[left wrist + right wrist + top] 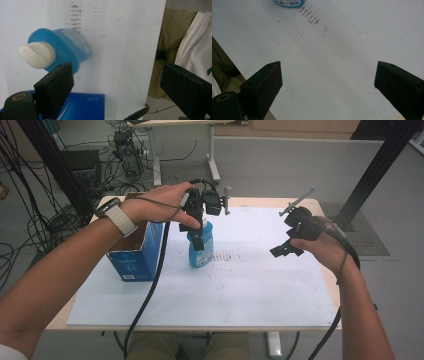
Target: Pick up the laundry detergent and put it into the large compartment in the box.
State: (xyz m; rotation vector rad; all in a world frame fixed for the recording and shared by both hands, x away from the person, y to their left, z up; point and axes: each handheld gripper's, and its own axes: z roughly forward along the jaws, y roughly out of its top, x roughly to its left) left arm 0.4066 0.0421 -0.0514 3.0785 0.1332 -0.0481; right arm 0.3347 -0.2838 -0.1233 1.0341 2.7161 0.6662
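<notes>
Grey floor [300, 165] all round; cables [30, 220] tangle at left, a second desk's white legs [214, 155] stand behind.

Just past the left gripper [120, 90]'s matt black jaws, whose pads look rubbery and scuffed with reddish specks, stands the blue bottle [67, 47], translucent glossy plastic with a smooth, matt white cap [37, 54] and a shiny label. Below those jaws lies the blue box [82, 106], smooth printed cardboard with a faint sheen. Under the right gripper [328, 86]'s equally matt, dusty-looking jaws spreads the white sheet [332, 62], smooth matt paper or board smudged with brown marks, lying on a pale wood-look table [260, 201].
</notes>
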